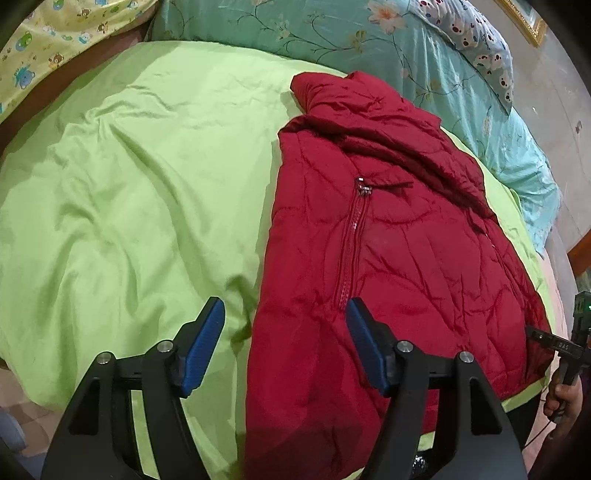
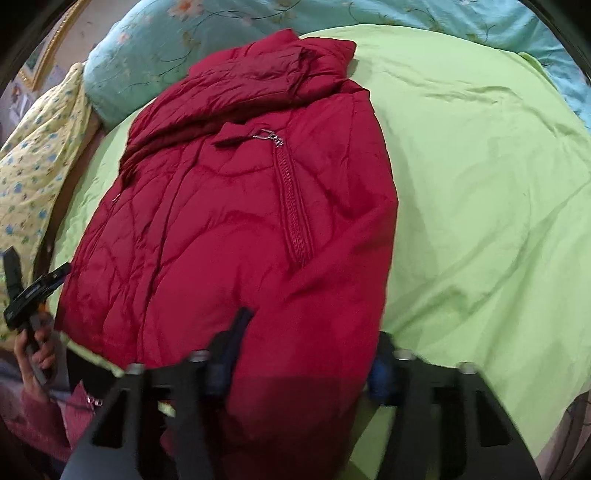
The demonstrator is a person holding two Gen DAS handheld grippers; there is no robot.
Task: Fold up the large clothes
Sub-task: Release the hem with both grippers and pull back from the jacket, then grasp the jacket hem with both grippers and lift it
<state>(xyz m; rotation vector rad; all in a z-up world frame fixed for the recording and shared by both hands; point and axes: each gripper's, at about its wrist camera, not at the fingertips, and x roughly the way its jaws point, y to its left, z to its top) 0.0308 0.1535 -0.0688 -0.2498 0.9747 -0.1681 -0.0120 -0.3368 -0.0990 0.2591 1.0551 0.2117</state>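
A red quilted jacket (image 1: 388, 240) lies flat on a lime green bedsheet (image 1: 147, 184), collar far, hem near, with a zipped pocket (image 1: 351, 236) facing up. My left gripper (image 1: 286, 321) is open; its jaws straddle the jacket's near left edge, just above the cloth. In the right wrist view the jacket (image 2: 240, 221) fills the middle. My right gripper (image 2: 310, 339) is open with the jacket's near hem bulging between its blue fingers (image 2: 236, 332). The other gripper (image 2: 29, 291) shows at the jacket's left corner, and the right one at the far right in the left wrist view (image 1: 569, 343).
A teal floral quilt (image 1: 369, 33) and a spotted pillow (image 1: 480, 40) lie beyond the jacket. A yellow patterned cloth (image 1: 48, 40) lies at the far left. Bare green sheet (image 2: 480, 184) spreads beside the jacket.
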